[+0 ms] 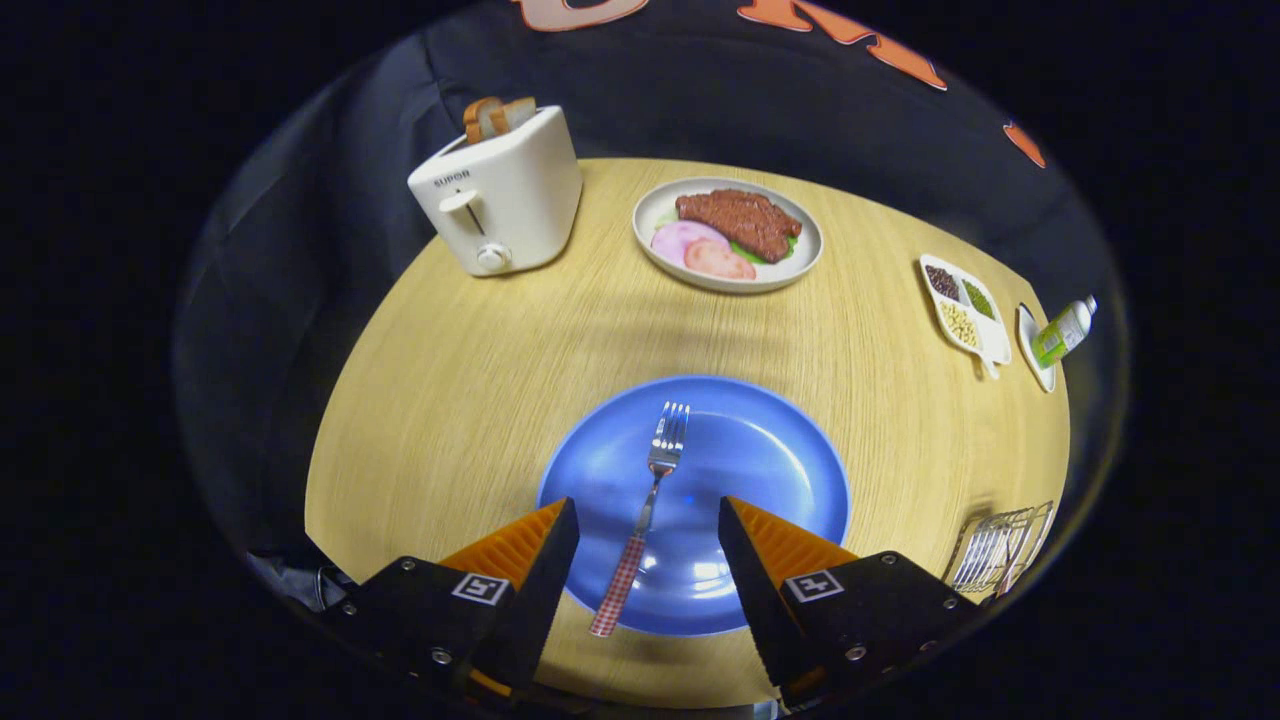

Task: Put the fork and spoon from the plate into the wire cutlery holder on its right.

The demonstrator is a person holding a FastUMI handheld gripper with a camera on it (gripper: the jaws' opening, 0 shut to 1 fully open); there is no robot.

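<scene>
A blue plate [770, 460] lies on the wooden table just ahead of my fingers. On it rests a fork [650, 500] with metal tines pointing away and a red-checked handle reaching over the plate's near rim between my fingers. My gripper [648, 512] hangs above the near side of the plate, open, its fingers on either side of the fork's handle and not touching it. The wire cutlery holder [1000, 548] stands to the right of the plate, close to the table's edge.
A white toaster [500, 195] with bread slices stands at the far left. A white plate of meat [728, 236] sits beyond the blue plate. Far right lie a divided dish of beans [965, 312] and a small green bottle [1064, 330] on a saucer.
</scene>
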